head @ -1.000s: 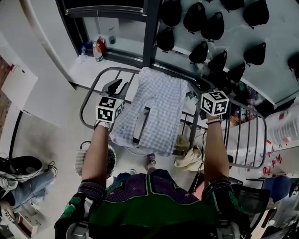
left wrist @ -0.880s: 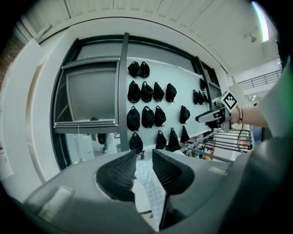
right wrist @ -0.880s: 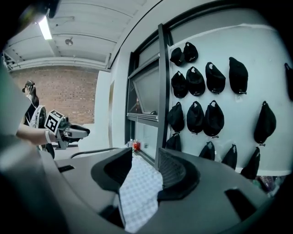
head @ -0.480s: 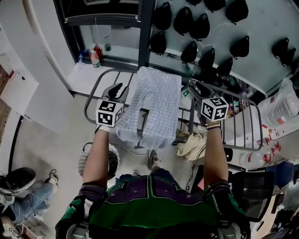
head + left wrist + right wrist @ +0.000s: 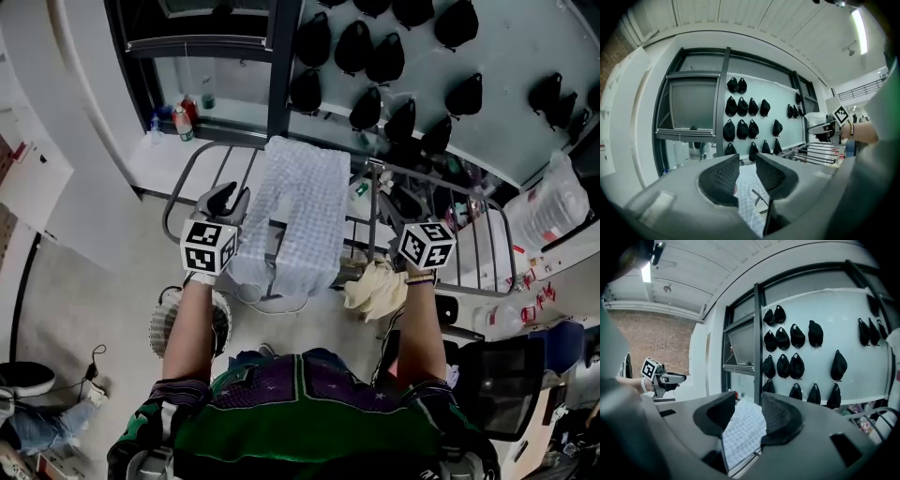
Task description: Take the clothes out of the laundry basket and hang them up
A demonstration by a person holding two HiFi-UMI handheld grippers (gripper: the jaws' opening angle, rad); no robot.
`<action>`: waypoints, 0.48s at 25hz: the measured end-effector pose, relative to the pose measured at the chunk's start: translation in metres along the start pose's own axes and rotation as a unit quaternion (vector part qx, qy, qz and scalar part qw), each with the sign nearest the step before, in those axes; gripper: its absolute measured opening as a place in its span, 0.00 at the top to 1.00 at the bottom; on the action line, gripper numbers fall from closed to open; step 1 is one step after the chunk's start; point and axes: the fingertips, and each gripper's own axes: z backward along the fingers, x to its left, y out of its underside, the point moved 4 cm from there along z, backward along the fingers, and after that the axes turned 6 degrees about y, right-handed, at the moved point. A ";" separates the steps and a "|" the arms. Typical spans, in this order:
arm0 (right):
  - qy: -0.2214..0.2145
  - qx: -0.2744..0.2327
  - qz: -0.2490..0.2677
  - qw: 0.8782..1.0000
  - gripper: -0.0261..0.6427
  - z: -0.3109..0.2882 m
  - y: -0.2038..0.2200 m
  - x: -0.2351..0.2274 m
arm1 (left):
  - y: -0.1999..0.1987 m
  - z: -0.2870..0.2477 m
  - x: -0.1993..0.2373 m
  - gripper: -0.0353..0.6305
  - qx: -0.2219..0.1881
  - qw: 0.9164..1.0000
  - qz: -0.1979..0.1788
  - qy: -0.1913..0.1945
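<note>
A white-and-blue checked garment (image 5: 302,211) stretches out ahead of me over the left end of the grey drying rack (image 5: 478,253). My left gripper (image 5: 227,199) holds its near left edge. In the left gripper view the cloth (image 5: 752,192) runs between the two dark pads (image 5: 723,176). My right gripper (image 5: 749,416) is shut on the same cloth (image 5: 743,434), which fills its gap. In the head view its marker cube (image 5: 427,246) shows at the right, but its jaws are hidden. The white laundry basket (image 5: 167,323) stands on the floor under my left forearm.
A beige cloth (image 5: 375,286) hangs on the rack near my right hand. Black caps (image 5: 375,61) hang on the wall behind the rack. Bottles (image 5: 178,120) stand on the sill at the far left. A plastic bag (image 5: 558,202) sits at the right.
Both grippers have drawn back toward me with the checked garment between them. The garment now looks narrower and more bunched than a second ago.
</note>
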 end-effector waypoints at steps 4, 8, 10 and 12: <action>0.001 -0.021 -0.009 1.000 0.71 0.022 -0.003 -0.005 | -0.008 0.016 -0.022 0.77 -0.006 1.000 -0.003 -0.015; 0.005 -0.042 -0.020 0.999 0.71 0.052 -0.007 -0.014 | -0.019 0.031 -0.054 0.77 -0.012 0.999 -0.008 -0.032; 0.007 -0.052 -0.023 0.998 0.71 0.069 -0.010 -0.019 | -0.026 0.037 -0.072 0.77 -0.017 0.999 -0.011 -0.038; 0.009 -0.061 -0.024 0.998 0.71 0.086 -0.012 -0.023 | -0.031 0.042 -0.090 0.77 -0.023 0.999 -0.012 -0.042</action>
